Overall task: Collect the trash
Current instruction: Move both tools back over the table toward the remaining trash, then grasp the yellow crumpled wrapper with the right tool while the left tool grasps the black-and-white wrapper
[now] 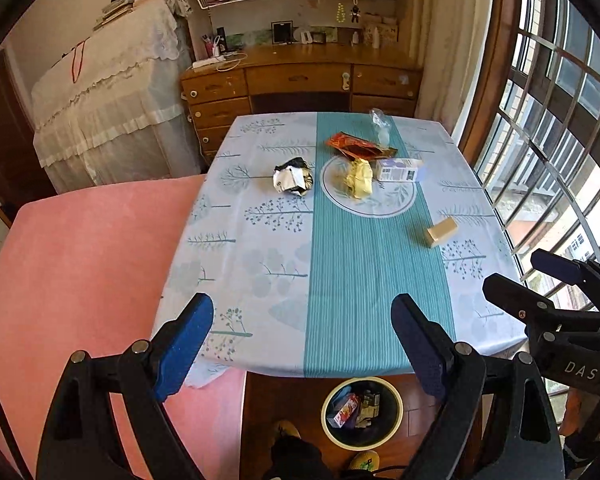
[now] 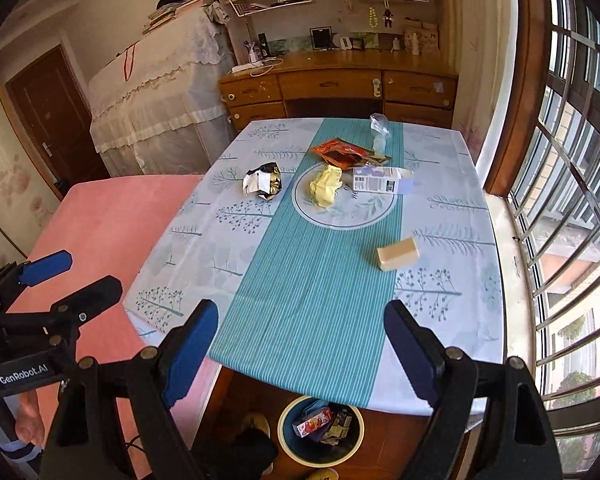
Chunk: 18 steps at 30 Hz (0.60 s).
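1. Hovering side by side above the near edge of the table, the left gripper (image 1: 302, 344) and the right gripper (image 2: 300, 350) both stand with jaws spread wide, grasping nothing.
2. Directly below them on the wooden floor sits a round cream-rimmed waste bin (image 2: 288, 450), already holding a small red-and-white carton and other scraps, so part of the job looks done.
3. On the teal-and-white tree-print tablecloth (image 2: 300, 300), a tan rectangular block (image 2: 398, 254) lies nearest the right gripper, well apart from the rest.
4. Farther back, clustered near the centre medallion: a crumpled yellow wrapper (image 2: 326, 186), a white-and-lilac carton lying on its side (image 2: 380, 179), a red-orange foil packet (image 2: 340, 150), a crushed black-and-silver foil bag (image 2: 263, 180) to the left and a clear plastic bag (image 2: 379, 130) near the far edge.
5. Six pieces appear left to collect.
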Each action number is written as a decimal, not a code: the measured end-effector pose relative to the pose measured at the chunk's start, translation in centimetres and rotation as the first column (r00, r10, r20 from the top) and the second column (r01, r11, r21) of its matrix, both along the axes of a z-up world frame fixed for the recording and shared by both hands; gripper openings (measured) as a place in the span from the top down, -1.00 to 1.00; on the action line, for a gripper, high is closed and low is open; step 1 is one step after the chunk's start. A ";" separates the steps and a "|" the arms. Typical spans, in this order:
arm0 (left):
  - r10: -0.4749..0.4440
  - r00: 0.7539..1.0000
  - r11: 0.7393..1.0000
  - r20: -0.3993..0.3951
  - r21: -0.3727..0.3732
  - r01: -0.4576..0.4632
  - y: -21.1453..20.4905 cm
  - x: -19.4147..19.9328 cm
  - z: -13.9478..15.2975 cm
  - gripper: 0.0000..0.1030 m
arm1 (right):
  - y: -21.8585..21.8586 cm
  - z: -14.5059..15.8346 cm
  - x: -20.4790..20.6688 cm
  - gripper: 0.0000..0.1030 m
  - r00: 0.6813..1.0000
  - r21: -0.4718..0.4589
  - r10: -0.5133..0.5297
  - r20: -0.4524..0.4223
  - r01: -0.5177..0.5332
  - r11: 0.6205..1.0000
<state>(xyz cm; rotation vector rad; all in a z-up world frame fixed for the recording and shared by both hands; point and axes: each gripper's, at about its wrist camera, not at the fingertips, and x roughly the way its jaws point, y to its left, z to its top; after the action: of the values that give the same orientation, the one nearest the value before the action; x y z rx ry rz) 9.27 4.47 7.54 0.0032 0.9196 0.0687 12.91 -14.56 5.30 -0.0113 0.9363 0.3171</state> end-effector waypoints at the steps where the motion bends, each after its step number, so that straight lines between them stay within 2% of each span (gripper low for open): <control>1: 0.009 1.000 1.000 0.006 0.005 -0.009 0.6 0.8 0.0 -0.73 | 0.4 -0.2 0.9 -0.66 1.000 -0.001 0.001 -0.001 -0.001 1.000; 5: 0.029 0.999 1.000 0.015 0.005 -0.030 3.1 4.9 -0.3 -0.73 | 1.9 -1.2 4.8 -0.66 1.000 -0.010 -0.020 -0.011 0.020 1.000; 10: -0.017 1.000 1.000 -0.006 0.000 0.017 6.4 12.7 -1.3 -0.71 | 4.0 -2.5 11.2 -0.66 0.997 -0.027 -0.083 -0.009 0.083 0.996; 16: -0.081 0.992 0.996 -0.095 -0.029 0.079 9.6 22.7 -3.6 -0.67 | 6.4 -5.0 19.2 -0.66 0.985 -0.052 -0.163 -0.055 0.160 0.986; 18: -0.107 0.985 0.994 -0.133 -0.029 0.104 9.9 25.7 -5.1 -0.56 | 6.9 -6.6 21.9 -0.64 0.978 -0.079 -0.191 -0.079 0.185 0.980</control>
<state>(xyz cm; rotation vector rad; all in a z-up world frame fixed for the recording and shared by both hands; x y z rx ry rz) 35.01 14.37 2.46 0.0364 1.0535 -0.0406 34.78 -7.68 -1.28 0.0256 1.0256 0.1092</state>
